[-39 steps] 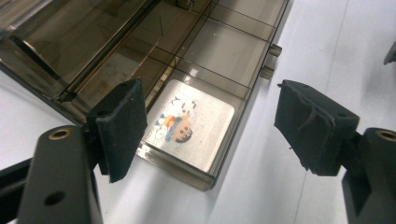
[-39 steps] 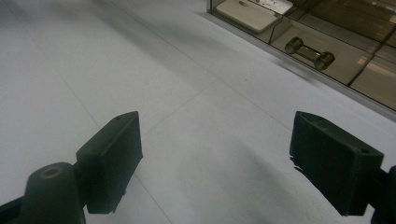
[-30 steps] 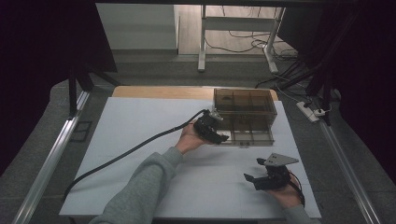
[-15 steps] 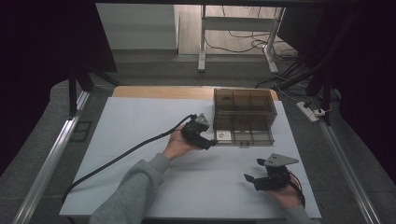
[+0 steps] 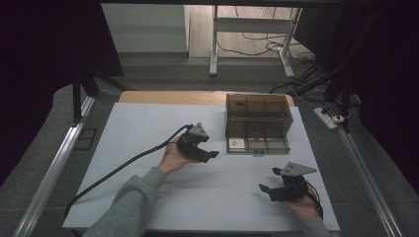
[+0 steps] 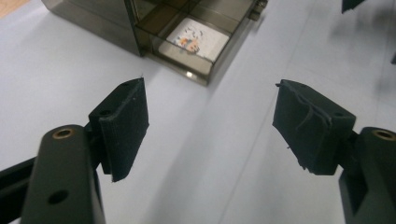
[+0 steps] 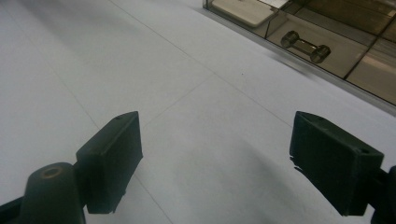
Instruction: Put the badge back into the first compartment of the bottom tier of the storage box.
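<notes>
- A smoky translucent drawer box stood on the white counter toward its far right part, its lower drawer pulled out toward the person.
- In the left gripper view, a small printed card lay flat in the open drawer's compartment; what was printed on it was too small to read.
- In the right gripper view, a small dumbbell-shaped handle showed on the drawer's front wall.
- The left gripper hovered just left of the open drawer, held in the person's left hand, its jaws spread wide with nothing between them and pointing toward the drawer.
- Its black cable trailed back across the counter to the near left edge.
- The right gripper sat low near the counter's front right, well apart from the box, in the right hand; its jaws also stood wide apart and empty, over bare counter.
- A grey sleeve covered the left forearm.
</notes>
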